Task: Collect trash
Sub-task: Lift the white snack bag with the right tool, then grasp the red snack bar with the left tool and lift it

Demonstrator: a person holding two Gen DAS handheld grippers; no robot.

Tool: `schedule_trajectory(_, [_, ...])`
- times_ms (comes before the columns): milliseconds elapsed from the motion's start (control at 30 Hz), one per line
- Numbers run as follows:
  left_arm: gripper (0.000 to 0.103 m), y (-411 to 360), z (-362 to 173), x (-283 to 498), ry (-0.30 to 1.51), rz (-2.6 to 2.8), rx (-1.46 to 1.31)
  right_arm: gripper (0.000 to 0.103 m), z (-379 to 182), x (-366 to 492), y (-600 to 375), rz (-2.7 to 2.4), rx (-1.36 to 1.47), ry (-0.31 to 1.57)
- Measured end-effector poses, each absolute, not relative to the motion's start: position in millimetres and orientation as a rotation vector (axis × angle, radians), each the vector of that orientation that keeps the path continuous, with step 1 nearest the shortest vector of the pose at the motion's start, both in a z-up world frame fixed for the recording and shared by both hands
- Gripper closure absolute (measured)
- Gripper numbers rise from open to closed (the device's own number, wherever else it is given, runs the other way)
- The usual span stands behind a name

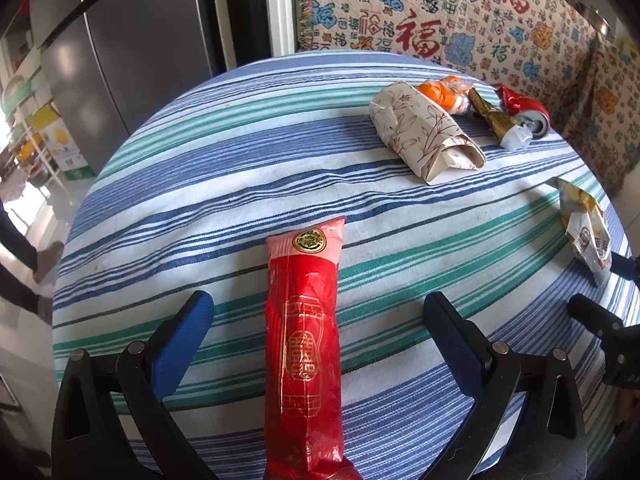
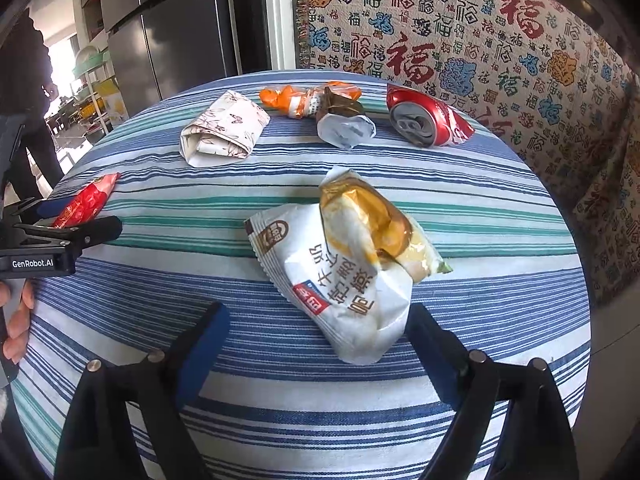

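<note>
In the left wrist view, the left tool (image 1: 318, 312) stands with its two blue-padded fingers spread wide over the striped desk (image 1: 168, 184), and the long red wrapper (image 1: 306, 344) lies lengthwise in the gap between them, touching neither pad; its pale end with the gold seal points away from the tool, which suggests the tool is lined up along the wrapper so the fingers can close across its narrow width. Ahead and to the right of this tool sit the folded floral paper (image 1: 426, 130), the orange wrapper (image 1: 442, 92), a gold twist (image 1: 490, 118) and the crushed red can (image 1: 524, 114), clustered near the far rim, probably as the trash yet to be gathered. In the right wrist view, the right tool (image 2: 316, 334) is likewise spread, nothing pinched, and the crumpled white and gold snack bag (image 2: 348, 264) lies just ahead of it, its near end reaching in between the fingertips; whether it touches the right-hand pad cannot be told. The bag looks light and springy, so a pinch on the creased near end seems the likely approach. Far to the left of this tool, the other tool and a hand (image 2: 16, 320) show at the desk's edge with the red wrapper beside them.
</note>
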State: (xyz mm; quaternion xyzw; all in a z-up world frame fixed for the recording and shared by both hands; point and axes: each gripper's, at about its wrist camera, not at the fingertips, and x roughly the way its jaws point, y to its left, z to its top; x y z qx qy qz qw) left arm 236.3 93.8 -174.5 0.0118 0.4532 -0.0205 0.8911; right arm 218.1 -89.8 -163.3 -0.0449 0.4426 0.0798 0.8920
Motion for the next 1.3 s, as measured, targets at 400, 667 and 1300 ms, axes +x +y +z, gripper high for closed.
schedule_trajectory(400, [0.0, 95, -174, 237, 0.94, -0.043, 0.025, 0.008, -163, 220, -91, 0.162, -0.088, 0.924])
schedule_trajectory(667, [0.0, 108, -170, 231, 1.004, -0.155, 0.066, 0.008, -161, 218, -93, 0.206, -0.115, 0.934])
schedule_trajectory(1300, [0.064, 102, -159, 206, 0.965, -0.181, 0.094, 0.018, -121, 251, -74, 0.357, -0.448, 0.964])
